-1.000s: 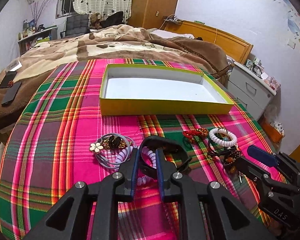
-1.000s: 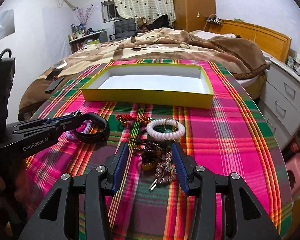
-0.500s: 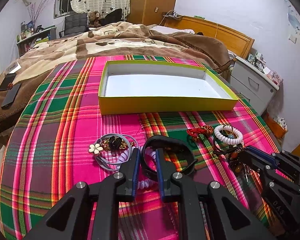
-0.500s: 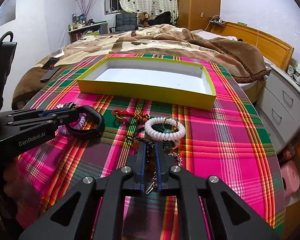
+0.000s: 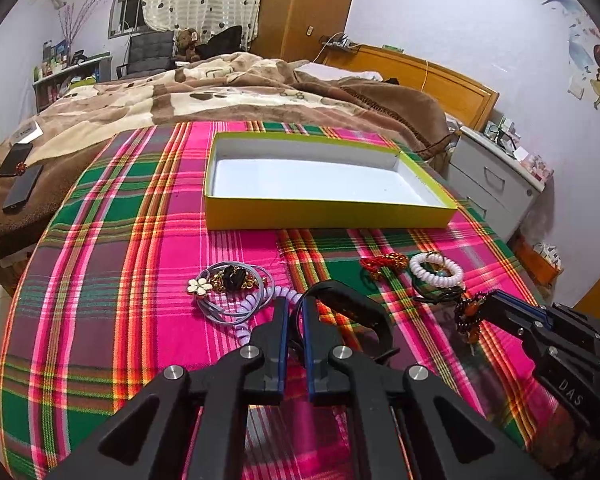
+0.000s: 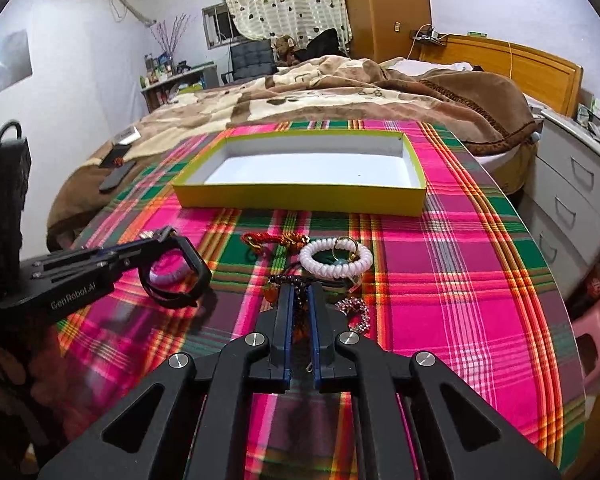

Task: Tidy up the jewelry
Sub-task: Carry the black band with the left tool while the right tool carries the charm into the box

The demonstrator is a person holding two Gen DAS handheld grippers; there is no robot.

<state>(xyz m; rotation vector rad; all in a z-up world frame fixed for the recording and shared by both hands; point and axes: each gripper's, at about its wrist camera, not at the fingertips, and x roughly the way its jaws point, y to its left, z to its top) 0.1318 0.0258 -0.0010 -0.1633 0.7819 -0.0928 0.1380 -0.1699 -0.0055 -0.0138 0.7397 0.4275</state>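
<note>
Bedroom, plaid tablecloth (image 5: 112, 280) | yellow box (image 5: 324, 212) at far edge, nothing inside | left gripper (image 5: 294, 308) just closed onto black band (image 5: 352, 308), near edge | right gripper (image 6: 300, 296) just closed onto dark bead string (image 6: 288, 280), beside white coil bracelet (image 6: 335, 258)

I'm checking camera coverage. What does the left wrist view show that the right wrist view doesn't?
Only the left wrist view shows the flower hair tie cluster and the lilac coil. Only the right wrist view shows the rhinestone chain. Both show the yellow box, white coil bracelet, red cord, and black band in the left tool.
</note>
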